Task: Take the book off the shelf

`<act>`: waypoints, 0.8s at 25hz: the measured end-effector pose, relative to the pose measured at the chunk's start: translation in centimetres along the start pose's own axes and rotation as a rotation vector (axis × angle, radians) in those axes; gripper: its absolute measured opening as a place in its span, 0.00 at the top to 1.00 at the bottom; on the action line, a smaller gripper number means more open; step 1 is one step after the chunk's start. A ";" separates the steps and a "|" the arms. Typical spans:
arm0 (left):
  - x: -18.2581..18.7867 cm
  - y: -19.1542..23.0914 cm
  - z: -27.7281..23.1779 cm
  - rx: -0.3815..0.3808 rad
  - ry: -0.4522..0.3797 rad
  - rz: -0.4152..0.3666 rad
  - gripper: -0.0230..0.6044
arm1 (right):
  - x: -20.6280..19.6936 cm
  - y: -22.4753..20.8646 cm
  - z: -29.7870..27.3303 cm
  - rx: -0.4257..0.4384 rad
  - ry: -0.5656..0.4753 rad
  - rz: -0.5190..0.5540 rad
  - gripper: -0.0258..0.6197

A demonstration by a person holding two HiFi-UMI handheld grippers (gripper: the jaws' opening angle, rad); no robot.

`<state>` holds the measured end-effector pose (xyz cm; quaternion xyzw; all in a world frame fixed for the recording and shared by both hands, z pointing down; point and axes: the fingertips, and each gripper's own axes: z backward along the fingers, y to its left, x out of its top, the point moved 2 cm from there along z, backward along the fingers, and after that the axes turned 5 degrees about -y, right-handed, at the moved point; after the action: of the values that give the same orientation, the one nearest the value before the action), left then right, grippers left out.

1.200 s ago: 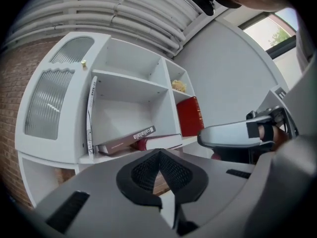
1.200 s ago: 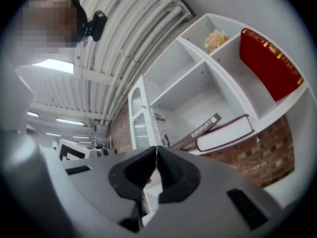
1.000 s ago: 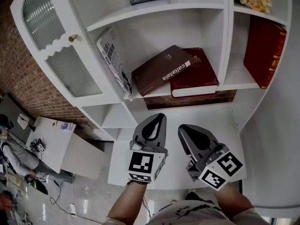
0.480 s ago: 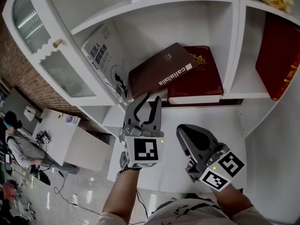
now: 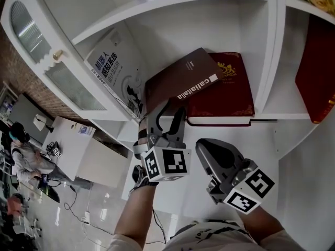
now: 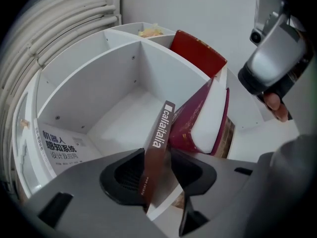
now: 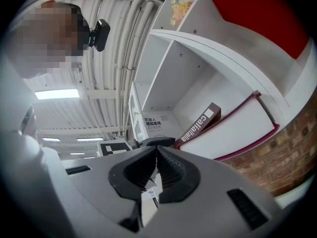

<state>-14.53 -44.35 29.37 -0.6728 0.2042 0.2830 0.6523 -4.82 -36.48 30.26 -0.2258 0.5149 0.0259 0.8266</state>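
Head view: brown book point(image 5: 180, 80) in middle shelf point(image 5: 172, 10) bay, leaning on red book point(image 5: 225, 88); white book point(image 5: 112, 69) at left.
Left gripper view: left hand-held gripper point(image 6: 158, 175) wide, jaws just opening, astride brown book's end.
Right gripper view: right hand-held gripper point(image 7: 156, 155) closed, empty.

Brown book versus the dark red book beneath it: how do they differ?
The brown book leans tilted against the dark red book, which lies flat. The brown book shows white spine lettering; the dark red book a gold cover emblem. The brown book's lower end sits between the left gripper's jaws, which have just been opening; the dark red book is untouched. Both are closed.
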 end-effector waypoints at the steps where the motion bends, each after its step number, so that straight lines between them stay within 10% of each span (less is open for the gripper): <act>1: 0.1 0.0 -0.2 -0.001 0.007 -0.022 0.71 | 0.1 -0.2 -0.2 0.007 -0.005 -0.016 0.93; 10: 0.8 0.3 -2.0 -0.018 0.068 -0.201 0.68 | 0.4 -1.4 -1.1 0.033 -0.013 -0.049 0.93; 20: -0.4 -0.3 -3.8 -0.109 0.134 -0.235 0.65 | 0.8 -2.4 -0.7 0.032 -0.021 -0.051 0.93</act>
<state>-14.20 -48.17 29.87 -0.7438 0.1516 0.1697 0.6285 -4.39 -39.03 30.13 -0.2252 0.5007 -0.0009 0.8358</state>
